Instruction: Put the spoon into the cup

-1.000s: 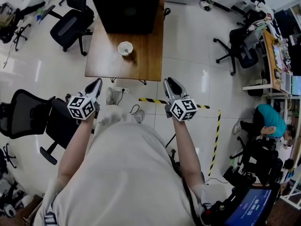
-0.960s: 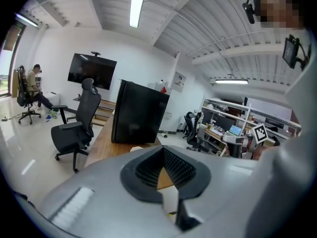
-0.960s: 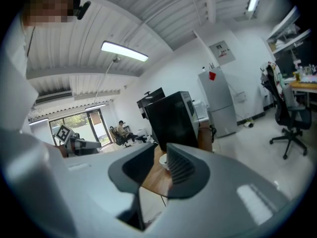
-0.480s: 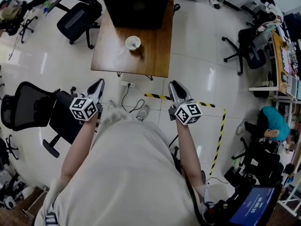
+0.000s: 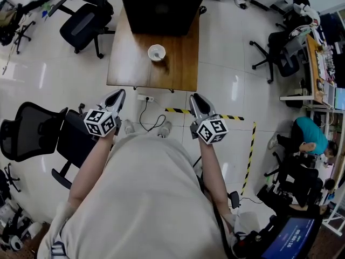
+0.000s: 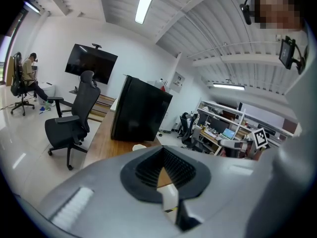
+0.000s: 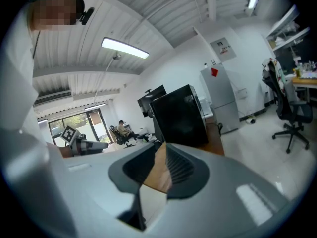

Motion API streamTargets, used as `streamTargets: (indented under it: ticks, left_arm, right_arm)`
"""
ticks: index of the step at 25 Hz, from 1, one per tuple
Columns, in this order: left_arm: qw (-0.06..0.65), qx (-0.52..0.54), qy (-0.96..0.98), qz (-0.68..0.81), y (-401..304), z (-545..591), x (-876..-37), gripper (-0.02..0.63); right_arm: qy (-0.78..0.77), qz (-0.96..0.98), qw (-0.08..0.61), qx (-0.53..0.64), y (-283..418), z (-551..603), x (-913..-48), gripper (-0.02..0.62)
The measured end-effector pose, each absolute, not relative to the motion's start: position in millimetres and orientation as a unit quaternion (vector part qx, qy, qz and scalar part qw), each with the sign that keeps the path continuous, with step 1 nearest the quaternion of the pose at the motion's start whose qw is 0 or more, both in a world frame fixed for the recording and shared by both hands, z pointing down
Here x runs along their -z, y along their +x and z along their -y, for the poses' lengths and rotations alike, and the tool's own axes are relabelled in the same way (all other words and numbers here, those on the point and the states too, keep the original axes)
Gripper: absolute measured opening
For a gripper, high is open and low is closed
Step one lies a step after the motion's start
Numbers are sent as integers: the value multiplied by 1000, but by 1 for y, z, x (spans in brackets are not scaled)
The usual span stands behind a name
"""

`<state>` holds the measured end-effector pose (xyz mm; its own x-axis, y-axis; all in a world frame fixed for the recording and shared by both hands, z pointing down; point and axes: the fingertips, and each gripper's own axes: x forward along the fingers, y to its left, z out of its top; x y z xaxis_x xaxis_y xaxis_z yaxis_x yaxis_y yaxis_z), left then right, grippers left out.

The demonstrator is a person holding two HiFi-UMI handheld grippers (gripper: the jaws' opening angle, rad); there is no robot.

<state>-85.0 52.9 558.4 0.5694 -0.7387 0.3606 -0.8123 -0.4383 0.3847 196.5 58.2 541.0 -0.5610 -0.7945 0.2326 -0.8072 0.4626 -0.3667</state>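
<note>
A white cup (image 5: 157,52) stands on the wooden table (image 5: 132,66) ahead of me, in front of a big black box (image 5: 161,7). A dark patch lies beside the cup; I cannot make out a spoon. My left gripper (image 5: 119,94) and right gripper (image 5: 195,98) hover over the floor short of the table's near edge, both pointing at it. Each has its jaw tips together with nothing between them. In the left gripper view the cup (image 6: 139,147) peeks over the left gripper (image 6: 162,148). The right gripper (image 7: 163,146) view shows the table top and the black box (image 7: 178,115).
Black office chairs stand at the left (image 5: 32,136) and beside the table (image 5: 81,26). A cable and a socket strip (image 5: 144,98) lie under the table edge. Yellow-black tape (image 5: 249,150) marks the floor at right, where a person (image 5: 308,136) sits near desks.
The person has stepped toward the table, and both grippers have moved forward with them. The jaws look the same.
</note>
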Motion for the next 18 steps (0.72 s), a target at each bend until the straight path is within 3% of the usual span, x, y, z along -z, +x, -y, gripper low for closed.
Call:
streamTargets:
  ticks: [18]
  left_arm:
    - [277,-77,884,368,-149,-36,-547,5]
  right_arm:
    - [546,816,28,-189,125,-57,-515,66]
